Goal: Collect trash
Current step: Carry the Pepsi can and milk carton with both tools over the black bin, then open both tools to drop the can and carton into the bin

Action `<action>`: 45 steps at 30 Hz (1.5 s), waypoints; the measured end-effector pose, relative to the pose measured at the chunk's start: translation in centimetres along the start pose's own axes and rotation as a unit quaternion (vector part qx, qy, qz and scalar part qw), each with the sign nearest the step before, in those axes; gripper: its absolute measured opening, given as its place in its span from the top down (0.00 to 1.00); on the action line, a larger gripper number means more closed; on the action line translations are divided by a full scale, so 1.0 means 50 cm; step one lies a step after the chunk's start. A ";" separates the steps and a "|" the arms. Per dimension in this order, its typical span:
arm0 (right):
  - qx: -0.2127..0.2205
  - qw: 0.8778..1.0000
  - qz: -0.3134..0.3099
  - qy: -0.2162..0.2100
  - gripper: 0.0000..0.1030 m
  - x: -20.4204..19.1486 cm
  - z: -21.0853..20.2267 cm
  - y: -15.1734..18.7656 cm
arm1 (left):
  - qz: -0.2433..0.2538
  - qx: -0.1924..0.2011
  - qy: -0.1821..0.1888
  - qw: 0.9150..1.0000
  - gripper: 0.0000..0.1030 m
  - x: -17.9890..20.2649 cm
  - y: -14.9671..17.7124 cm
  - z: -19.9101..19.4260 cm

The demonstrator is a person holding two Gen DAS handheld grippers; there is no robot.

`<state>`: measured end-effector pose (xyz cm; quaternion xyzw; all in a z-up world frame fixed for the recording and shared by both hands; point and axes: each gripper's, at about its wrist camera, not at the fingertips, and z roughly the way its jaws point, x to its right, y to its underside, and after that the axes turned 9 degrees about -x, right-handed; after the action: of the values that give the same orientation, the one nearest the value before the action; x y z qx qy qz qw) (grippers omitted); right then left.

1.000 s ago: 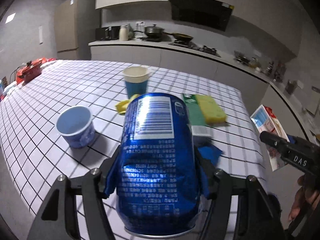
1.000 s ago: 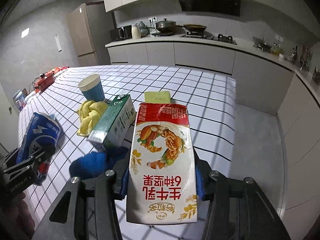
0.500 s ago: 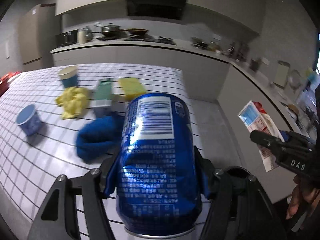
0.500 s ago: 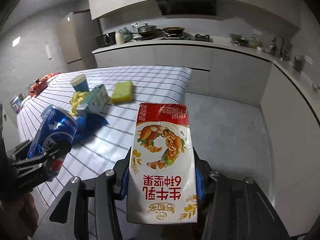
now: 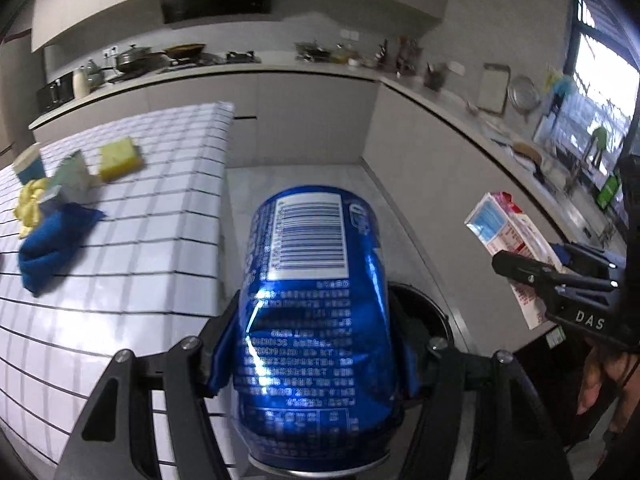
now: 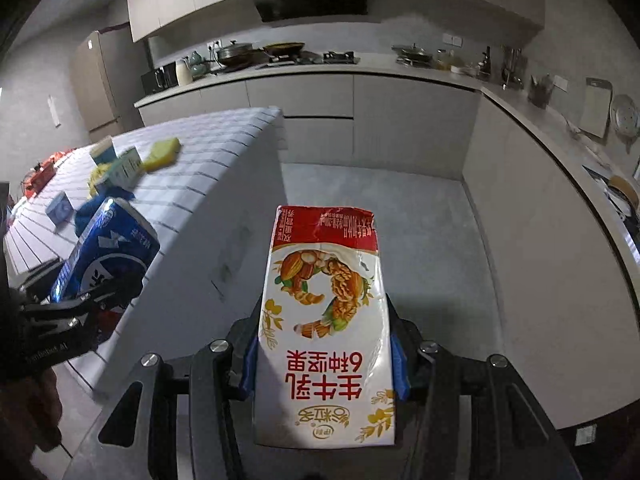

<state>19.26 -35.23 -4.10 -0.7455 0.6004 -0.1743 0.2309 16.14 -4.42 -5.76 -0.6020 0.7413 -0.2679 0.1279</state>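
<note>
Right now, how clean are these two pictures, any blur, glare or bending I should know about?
Left wrist view: the blue can is sharp with bright glare streaks, the tiled counter and cloths smear from motion, and the window blows out. Right wrist view: the milk carton is crisp, the room is dim, and fisheye bends the kitchen worktop.

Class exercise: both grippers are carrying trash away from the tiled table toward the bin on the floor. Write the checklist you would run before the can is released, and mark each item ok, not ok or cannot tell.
1. Left gripper clamped on the blue drink can: ok.
2. Right gripper clamped on the milk carton: ok.
3. Black trash bin in sight below the can: ok, only part of its rim shows.
4. Can directly above the bin's opening: cannot tell.
5. The two grippers apart from each other: ok.
6. Bin has room left: cannot tell.
</note>
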 end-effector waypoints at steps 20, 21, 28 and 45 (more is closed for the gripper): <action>-0.123 0.975 -0.175 -0.057 0.43 0.128 0.256 0.136 | 0.009 -0.120 0.036 0.992 0.18 0.136 0.061 0.283; -0.122 0.972 -0.194 -0.047 0.29 0.128 0.278 0.142 | 0.002 -0.128 0.019 0.992 0.07 0.126 0.064 0.299; -0.143 0.972 -0.186 0.006 0.00 0.168 0.364 0.157 | -0.020 -0.143 -0.038 0.989 0.05 0.083 0.095 0.318; -0.108 0.984 -0.139 0.013 0.00 0.182 0.295 0.151 | -0.021 -0.105 -0.060 0.992 0.00 0.106 0.091 0.243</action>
<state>23.01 -43.40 -20.70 -0.8400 0.5092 -0.1486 0.1141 17.34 -11.85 -17.54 -0.6428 0.7432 -0.1551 0.1023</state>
